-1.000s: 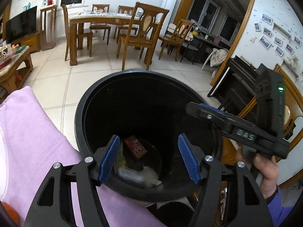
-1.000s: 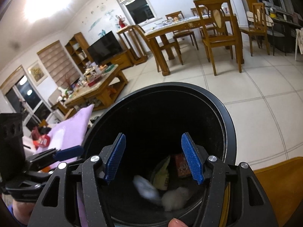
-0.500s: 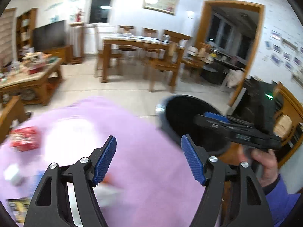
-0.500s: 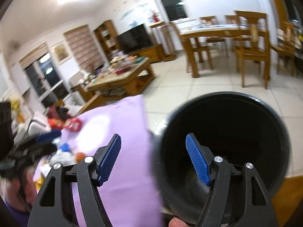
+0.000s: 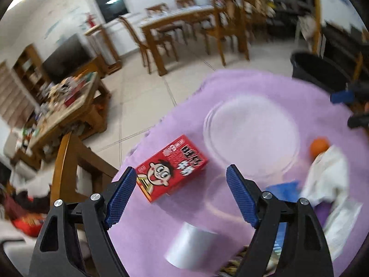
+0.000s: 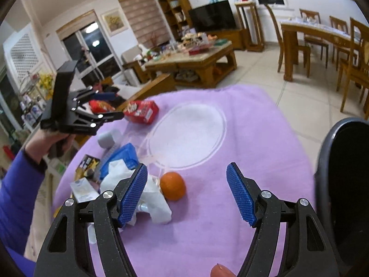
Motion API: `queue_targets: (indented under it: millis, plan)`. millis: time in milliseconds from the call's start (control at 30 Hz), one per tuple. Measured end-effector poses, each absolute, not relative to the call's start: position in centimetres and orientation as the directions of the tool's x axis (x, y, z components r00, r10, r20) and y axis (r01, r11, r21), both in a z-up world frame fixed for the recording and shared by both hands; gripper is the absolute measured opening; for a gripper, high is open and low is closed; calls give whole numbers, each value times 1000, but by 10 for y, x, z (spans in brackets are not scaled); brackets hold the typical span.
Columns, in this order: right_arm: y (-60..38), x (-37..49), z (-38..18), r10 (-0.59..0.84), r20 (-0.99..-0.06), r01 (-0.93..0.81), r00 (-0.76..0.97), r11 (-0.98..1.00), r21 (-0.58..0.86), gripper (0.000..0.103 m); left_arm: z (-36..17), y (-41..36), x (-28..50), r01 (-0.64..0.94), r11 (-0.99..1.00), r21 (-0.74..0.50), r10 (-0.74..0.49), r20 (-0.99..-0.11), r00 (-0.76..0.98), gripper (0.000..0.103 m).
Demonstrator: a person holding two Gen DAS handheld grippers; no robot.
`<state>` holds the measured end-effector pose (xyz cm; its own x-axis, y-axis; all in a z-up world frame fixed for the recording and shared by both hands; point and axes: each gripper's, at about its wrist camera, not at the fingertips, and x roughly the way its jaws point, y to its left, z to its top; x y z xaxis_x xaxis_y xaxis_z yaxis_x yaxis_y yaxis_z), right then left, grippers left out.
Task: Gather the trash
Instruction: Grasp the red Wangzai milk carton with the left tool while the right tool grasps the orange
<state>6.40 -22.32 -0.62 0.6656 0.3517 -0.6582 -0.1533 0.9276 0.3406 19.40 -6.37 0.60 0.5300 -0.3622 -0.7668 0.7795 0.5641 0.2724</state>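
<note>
Listing, cloth edge: red carton (image 5: 171, 167) is laid near it, floor beyond.
Left gripper (image 5: 180, 182): jaws just widened, empty.
Right gripper (image 6: 186, 190): wide, empty.
Clutter: orange (image 6: 173, 185), tissue (image 6: 150, 198).
Bin (image 6: 343, 184): right.

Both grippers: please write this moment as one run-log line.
left gripper: open, above red carton | right gripper: open, empty, near orange | bin: right of table

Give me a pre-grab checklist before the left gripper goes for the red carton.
1. Left gripper open, nothing between its jaws: ok.
2. Red carton lying on the purple cloth, top face unobstructed: ok.
3. Right gripper open and empty, apart from the carton: ok.
4. Black bin at the cloth's edge, mouth open: ok.
5. Carton centred between the left jaws: not ok, it sits toward one pad.
6. Carton empty or full: cannot tell.
</note>
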Motion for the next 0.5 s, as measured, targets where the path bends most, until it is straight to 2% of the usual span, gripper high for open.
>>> queue_targets:
  millis: [267,400,500]
  plan:
    - [-218,92,-29,401,-682,-145,612,905,401,71,-14,-56,227,865,454,216,-424,-801,423,80]
    - [-214,97,-39,417,-696,-151,584,899,412,65,-26,-67,219,876,403,263,-398,-812,427,80]
    - [-208,100,-43,415,-715,-157,563,903,400,63,-30,-61,226,877,423,229,-424,-805,415,79]
